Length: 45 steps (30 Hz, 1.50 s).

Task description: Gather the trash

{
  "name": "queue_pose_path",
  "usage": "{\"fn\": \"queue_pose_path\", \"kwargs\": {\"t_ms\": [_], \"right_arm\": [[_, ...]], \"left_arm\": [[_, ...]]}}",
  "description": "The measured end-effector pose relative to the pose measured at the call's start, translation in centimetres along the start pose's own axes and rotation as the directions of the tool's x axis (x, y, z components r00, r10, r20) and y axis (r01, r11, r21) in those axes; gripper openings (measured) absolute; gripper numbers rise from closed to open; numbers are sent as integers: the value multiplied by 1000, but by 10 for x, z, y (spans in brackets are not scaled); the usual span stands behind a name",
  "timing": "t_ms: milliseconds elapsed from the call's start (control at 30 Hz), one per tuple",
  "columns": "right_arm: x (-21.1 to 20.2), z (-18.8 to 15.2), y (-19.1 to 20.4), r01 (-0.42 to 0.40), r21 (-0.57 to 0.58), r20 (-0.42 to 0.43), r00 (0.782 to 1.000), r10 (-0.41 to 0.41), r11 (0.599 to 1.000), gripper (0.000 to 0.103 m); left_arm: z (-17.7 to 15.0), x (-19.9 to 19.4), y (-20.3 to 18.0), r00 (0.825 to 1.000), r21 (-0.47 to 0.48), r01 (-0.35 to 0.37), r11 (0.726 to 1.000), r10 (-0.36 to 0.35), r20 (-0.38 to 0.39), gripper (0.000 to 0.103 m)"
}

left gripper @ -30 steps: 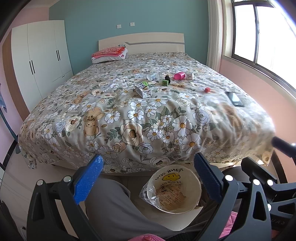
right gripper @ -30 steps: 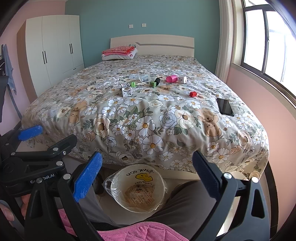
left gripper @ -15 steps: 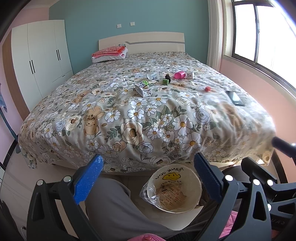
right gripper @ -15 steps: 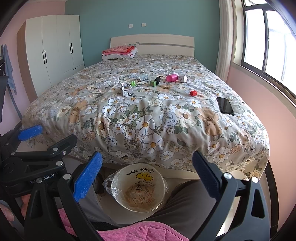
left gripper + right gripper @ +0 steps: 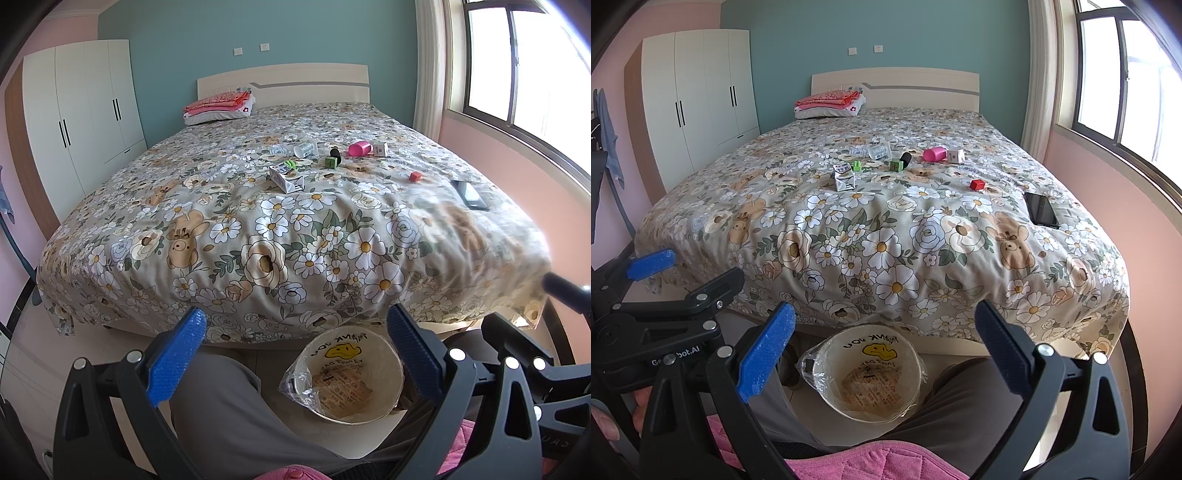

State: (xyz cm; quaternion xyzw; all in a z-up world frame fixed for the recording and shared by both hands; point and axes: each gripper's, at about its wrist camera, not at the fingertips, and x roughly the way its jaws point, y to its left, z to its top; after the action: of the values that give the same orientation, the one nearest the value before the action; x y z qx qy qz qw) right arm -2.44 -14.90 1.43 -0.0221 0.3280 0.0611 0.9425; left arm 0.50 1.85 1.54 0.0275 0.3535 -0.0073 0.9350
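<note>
Trash sits scattered across the middle of the floral bedspread (image 5: 886, 229), well away from both grippers. Nearest is a small white milk carton (image 5: 844, 178) with dark print, lying tipped on the cover with its folded gable end toward the foot of the bed; from the left wrist view its long axis runs diagonally, upper left to lower right (image 5: 286, 178). Behind it, a bright green clip-like piece (image 5: 857, 165), then a clear plastic cup (image 5: 880, 150) on its side, its mouth toward the wardrobe side. A green cube (image 5: 896, 165) rests just beside a black cylinder (image 5: 905, 158) that leans up and back. A pink cup (image 5: 934, 154) lies on its side, long axis across the bed, next to a small white box (image 5: 955, 156). A red cube (image 5: 977, 184) sits alone, nearer the window side. A black phone (image 5: 1041, 209) lies flat near the right edge of the bed, long axis running toward the foot.

Down on the floor, between grey-trousered legs, stands a round wastebasket (image 5: 834, 350) lined with a smiley-printed bag (image 5: 882, 350), paper inside. Left gripper (image 5: 295, 356) hangs over it, blue pads spread wide, nothing between them. Right gripper (image 5: 884, 349) likewise gapes, holding nothing.
</note>
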Motion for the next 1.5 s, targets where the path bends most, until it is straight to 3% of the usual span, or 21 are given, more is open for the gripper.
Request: {"fn": "queue_pose_path", "kwargs": {"t_ms": [1233, 1500], "right_arm": [[3, -2, -1, -2, 1, -4, 1000, 2, 1000, 96], [11, 12, -4, 9, -8, 19, 1000, -9, 1000, 96]], "left_arm": [[-9, 7, 0, 1000, -1, 8, 1000, -8, -12, 100], [18, 24, -5, 1000, 8, 23, 1000, -23, -3, 100]]}}
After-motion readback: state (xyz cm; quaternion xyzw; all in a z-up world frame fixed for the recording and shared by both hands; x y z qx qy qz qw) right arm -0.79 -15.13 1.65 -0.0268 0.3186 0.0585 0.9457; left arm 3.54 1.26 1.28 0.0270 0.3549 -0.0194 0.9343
